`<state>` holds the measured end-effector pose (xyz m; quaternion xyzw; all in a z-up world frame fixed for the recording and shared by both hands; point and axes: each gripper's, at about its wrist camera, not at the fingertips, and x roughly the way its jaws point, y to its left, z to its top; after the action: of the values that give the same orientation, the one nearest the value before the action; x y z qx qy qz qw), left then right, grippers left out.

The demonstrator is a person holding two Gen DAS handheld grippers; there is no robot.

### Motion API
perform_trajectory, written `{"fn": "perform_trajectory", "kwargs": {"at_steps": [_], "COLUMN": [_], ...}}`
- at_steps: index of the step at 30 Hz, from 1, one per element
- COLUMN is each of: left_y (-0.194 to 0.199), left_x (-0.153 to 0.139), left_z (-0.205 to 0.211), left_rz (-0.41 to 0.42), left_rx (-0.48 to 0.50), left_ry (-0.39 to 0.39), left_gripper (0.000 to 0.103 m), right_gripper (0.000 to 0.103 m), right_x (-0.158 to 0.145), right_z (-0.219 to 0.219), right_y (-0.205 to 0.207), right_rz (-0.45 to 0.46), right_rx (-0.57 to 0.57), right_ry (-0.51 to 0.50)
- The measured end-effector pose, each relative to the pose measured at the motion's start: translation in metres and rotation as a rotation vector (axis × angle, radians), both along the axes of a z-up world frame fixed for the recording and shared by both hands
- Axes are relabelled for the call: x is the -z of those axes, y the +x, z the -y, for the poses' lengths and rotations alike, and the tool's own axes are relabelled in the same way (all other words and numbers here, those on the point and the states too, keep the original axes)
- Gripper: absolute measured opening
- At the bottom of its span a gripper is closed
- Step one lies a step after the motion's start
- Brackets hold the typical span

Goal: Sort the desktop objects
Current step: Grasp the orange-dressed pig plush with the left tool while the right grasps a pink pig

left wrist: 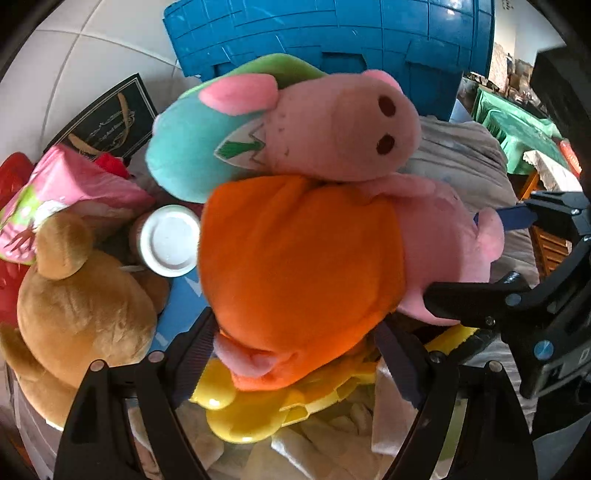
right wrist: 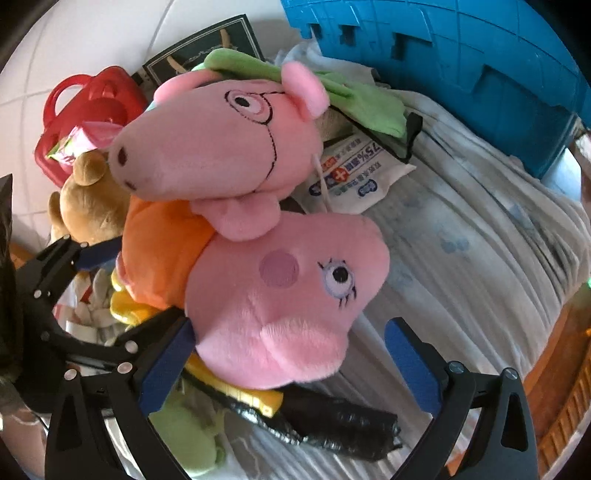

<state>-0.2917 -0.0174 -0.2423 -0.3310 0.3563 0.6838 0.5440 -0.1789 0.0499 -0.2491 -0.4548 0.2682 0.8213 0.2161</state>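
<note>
A pink pig plush in an orange dress (left wrist: pixel 295 258) lies on top of a heap of items. My left gripper (left wrist: pixel 295 325) is open and straddles the orange body from below in the left wrist view. The plush's head (right wrist: pixel 280 302) sits between the blue pads of my right gripper (right wrist: pixel 290 325), which is open; its left pad (right wrist: pixel 166 369) touches the head and the right pad stands clear. A second pig plush with glasses (right wrist: pixel 221 147) and a teal body (left wrist: pixel 184 155) rests against the first. Each gripper shows in the other's view: the right gripper (left wrist: pixel 454 258) and the left gripper (right wrist: pixel 122 284).
A blue crate (left wrist: pixel 332 33) stands behind the heap. A brown teddy bear (left wrist: pixel 81 295), a white-lidded jar (left wrist: pixel 170 240), a pink packet (left wrist: pixel 66 188), a red basket (right wrist: pixel 88 99), a yellow plastic toy (left wrist: pixel 251 410), a wipes pack (right wrist: pixel 358 173) and pale folded cloth (right wrist: pixel 461 240) crowd around.
</note>
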Motion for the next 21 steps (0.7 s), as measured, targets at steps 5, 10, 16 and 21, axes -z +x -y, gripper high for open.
{"fn": "perform_trajectory", "kwargs": {"at_steps": [5,10,16,21], "left_y": [0.0,-0.002,0.002,0.003], "left_x": [0.002,0.002,-0.005,-0.026], "left_z": [-0.007,-0.012,-0.006,0.005], "left_rz": [0.005,0.02,0.009,0.039], "left_rx": [0.011,0.005,0.005,-0.001], "left_ry": [0.0,0.001,0.026,0.068], "left_gripper": [0.085,0.085,0.071,0.068], "right_gripper": [0.103,0.103,0.085,0.083], "right_x": [0.004,0.008,0.007,-0.01], "right_z": [-0.009,-0.02,-0.019,-0.018], "right_y": [-0.001,-0.003,-0.01,-0.001], "right_rz": [-0.01,-0.028,0.012,-0.002], "right_rx": [-0.004,-0.013,-0.05,-0.075], "right_ry": [-0.03,-0.058,-0.057,-0.036]}}
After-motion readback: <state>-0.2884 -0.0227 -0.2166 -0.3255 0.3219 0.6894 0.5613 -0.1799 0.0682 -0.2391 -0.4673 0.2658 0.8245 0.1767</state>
